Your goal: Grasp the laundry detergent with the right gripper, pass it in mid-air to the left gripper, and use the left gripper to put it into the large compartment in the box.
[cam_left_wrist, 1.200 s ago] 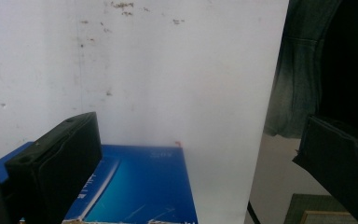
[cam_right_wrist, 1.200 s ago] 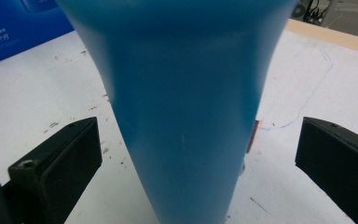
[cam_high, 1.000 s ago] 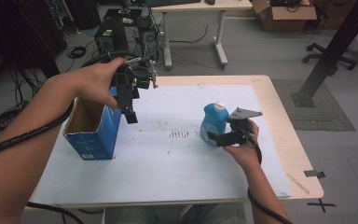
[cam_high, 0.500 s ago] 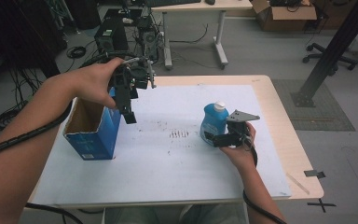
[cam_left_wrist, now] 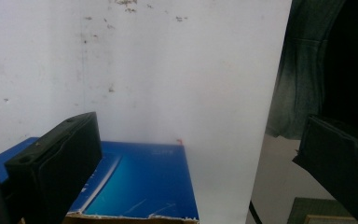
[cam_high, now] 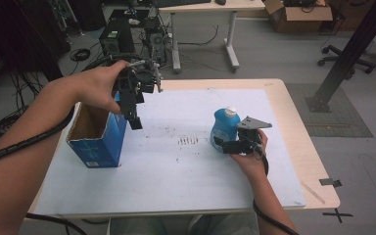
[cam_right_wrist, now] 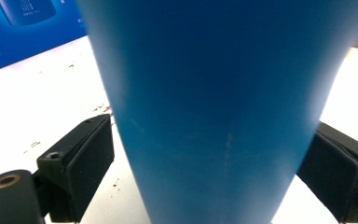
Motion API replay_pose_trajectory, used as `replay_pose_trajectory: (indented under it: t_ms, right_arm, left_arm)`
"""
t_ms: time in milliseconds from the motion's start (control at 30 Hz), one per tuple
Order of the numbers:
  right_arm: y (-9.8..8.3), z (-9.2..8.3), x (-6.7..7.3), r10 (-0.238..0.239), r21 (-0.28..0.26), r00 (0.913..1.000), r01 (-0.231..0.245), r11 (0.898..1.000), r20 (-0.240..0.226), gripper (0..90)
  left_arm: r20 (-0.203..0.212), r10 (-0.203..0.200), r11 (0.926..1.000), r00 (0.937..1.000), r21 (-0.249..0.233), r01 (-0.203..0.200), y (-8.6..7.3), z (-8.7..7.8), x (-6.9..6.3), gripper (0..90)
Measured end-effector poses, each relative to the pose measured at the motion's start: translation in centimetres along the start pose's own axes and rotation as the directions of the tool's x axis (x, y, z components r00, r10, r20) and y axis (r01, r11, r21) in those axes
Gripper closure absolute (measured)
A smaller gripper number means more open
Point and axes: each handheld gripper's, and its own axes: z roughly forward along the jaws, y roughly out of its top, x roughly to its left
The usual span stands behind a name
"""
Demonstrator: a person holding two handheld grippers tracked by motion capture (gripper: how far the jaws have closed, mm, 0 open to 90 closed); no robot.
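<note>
A blue bottle (cam_high: 223,128) with a white cap stands upright on the white sheet (cam_high: 186,171), right of centre. My right gripper (cam_high: 221,143) reaches it from the right at table level. Its jaws have just been closing, and in the right gripper view both pads (cam_right_wrist: 91,154) lie against the sides of the blue bottle (cam_right_wrist: 214,93). My left gripper (cam_high: 135,120) hangs in the air with its jaws pointing down, beside the top right edge of an open blue box (cam_high: 98,142). In the left gripper view its jaws (cam_left_wrist: 200,154) stand wide apart with nothing between them, above the blue box (cam_left_wrist: 140,182).
The sheet covers most of a light wooden table (cam_high: 313,147). Small dark specks (cam_high: 188,141) mark the sheet's middle. Behind the table are computer towers (cam_high: 117,39), a desk leg (cam_high: 232,44) and a cardboard box (cam_high: 298,10); a black post (cam_high: 345,58) stands at the right.
The right gripper's jaws have drawn in onto the lower part of the blue bottle. The left hand and gripper have stayed where they were above the box.
</note>
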Motion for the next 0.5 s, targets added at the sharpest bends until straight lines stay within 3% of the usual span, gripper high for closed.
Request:
replay_pose_trajectory:
  t_ms: [500]
  right_arm:
    - [-0.21,-0.05,0.13,-0.006,-0.007,0.9997,0.006,1.000,0.023,17.3]
  left_arm:
    - [0.000,0.007,1.0000,1.0000,-0.003,-0.007,0.18,0.09,-0.19,0.2]
